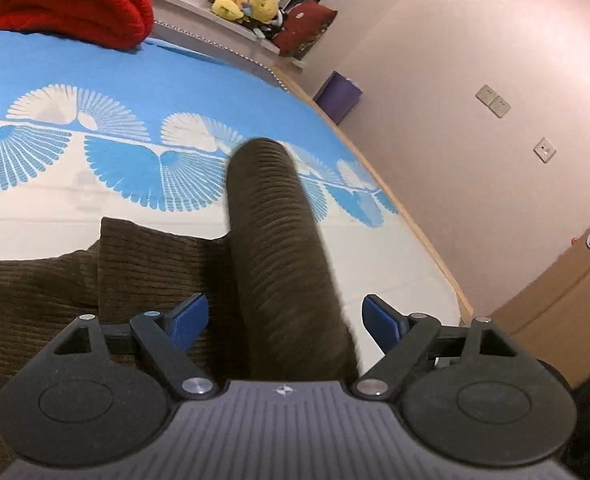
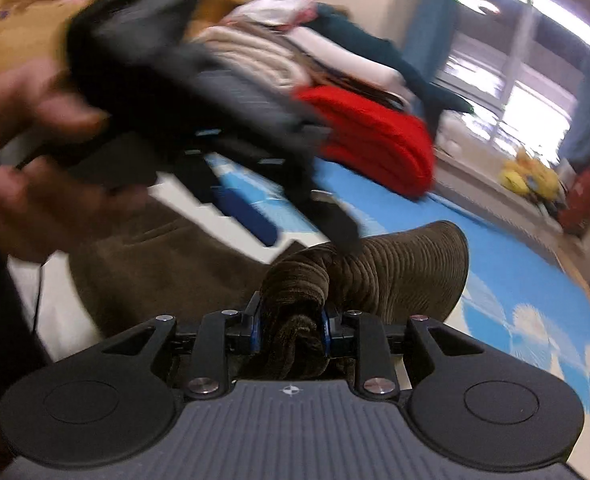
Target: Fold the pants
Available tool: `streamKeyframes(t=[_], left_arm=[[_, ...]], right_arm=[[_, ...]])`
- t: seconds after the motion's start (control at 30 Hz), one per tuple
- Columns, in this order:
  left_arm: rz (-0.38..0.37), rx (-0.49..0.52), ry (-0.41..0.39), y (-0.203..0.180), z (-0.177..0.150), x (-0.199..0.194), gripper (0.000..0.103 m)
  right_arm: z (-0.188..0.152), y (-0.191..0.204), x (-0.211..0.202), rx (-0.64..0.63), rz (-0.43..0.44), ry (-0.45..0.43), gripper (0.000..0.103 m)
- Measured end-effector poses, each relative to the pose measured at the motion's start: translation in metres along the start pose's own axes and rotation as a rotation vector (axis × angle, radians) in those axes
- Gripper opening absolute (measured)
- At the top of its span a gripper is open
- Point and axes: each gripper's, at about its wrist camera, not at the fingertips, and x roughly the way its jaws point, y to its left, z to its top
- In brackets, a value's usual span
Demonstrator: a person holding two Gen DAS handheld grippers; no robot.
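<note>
left gripper (image 1: 281, 322) – jaws gaping around a raised fold | right gripper (image 2: 291, 326) – clenching brown corduroy pants (image 2: 395, 276) | bedsheet (image 1: 215, 92) lying beneath

Both wrist cams riding low, close over the bed (image 1: 199, 80), looking fwd along fingers; both catching brown pants (image 1: 279, 240) & red blanket (image 2: 375, 140).

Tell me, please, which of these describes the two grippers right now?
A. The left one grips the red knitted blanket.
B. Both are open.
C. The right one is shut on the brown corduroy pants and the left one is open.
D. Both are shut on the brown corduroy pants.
C: the right gripper has its jaws pinched on a bunch of the brown corduroy pants, while the left gripper has its jaws spread wide.
</note>
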Motion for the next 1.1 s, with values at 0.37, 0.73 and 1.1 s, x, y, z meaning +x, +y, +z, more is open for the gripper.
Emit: streamKeyframes(t=[0.37,0.73,1.1], left_arm=[[0.219,0.144,0.084,0.003,-0.002,0.025,0.019],[0.367,0.037,0.057,0.071,0.005,-0.043,0.018],[0.452,-0.003,0.002,0.101,-0.014,-0.123,0.018]], right_arm=[[0.001,0.026,0.006,-0.133,0.064,0.021,0.035],[0.061,-0.039,0.007,0.207,0.304,0.057,0.072],[0.058,-0.068,0.09,0.463,0.204,0.276,0.079]])
